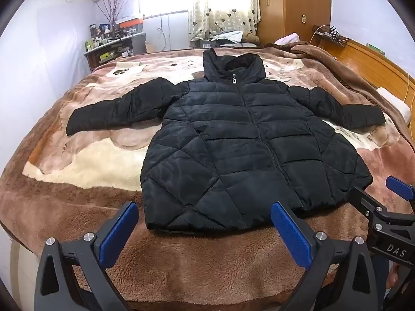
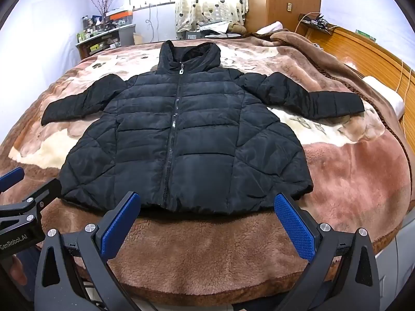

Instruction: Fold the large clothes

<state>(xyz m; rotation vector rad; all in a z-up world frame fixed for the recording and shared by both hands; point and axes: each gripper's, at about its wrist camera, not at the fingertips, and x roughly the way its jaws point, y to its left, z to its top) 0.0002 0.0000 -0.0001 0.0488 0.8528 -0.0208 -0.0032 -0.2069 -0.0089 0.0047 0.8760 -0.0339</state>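
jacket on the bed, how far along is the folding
Done: only the setup. The black puffer jacket lies flat, front up and zipped, on the brown blanket, with both sleeves spread out and the hood up top. In hand: nothing. The left gripper and right gripper are open and empty, just short of the hem. Left: every fold, sleeves in first, then likely the body.

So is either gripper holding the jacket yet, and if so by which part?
Nothing is held. The left gripper and right gripper are both open, short of the black jacket hem.
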